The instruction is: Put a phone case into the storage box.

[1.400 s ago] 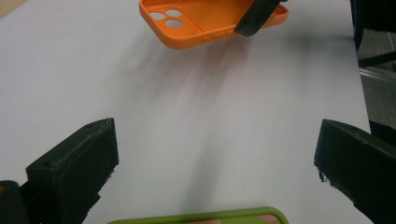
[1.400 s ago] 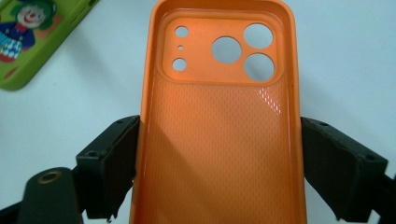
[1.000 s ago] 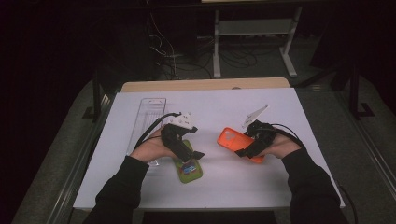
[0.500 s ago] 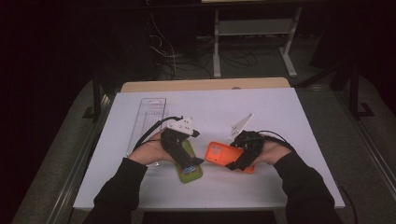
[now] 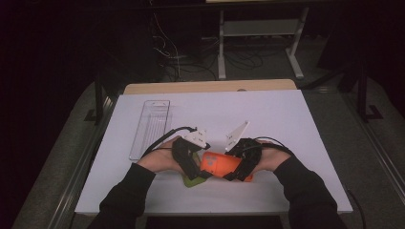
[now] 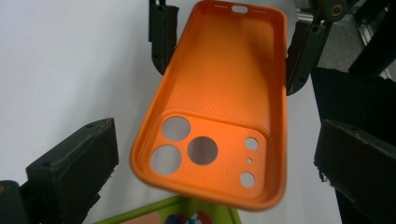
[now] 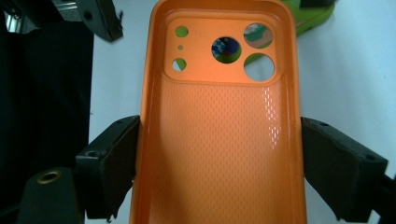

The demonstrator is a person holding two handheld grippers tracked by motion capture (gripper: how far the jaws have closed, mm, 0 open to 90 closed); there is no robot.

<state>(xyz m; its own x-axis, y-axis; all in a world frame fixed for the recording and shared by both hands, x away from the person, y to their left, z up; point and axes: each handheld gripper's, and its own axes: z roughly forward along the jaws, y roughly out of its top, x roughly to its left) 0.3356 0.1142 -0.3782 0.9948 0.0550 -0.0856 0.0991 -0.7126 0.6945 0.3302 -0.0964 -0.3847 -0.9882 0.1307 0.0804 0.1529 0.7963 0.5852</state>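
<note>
Orange phone case (image 5: 220,164): lower centre of frame, moved leftward over the last second, now above the green case (image 5: 191,180) on the desk (image 5: 296,124). Right hand-held gripper (image 7: 219,163) pinching its sides; left hand-held gripper (image 6: 219,163) spread around its camera end. Judged: fitting imminent.

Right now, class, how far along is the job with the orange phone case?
Done: the right hand-held gripper has the orange phone case clamped by its long sides, lifted off the white table. In hand: the case's camera end hangs over the green item, between the jaws of the open left hand-held gripper. Left: the left jaws have not closed on the case, so probably a handover or fitting remains.
</note>
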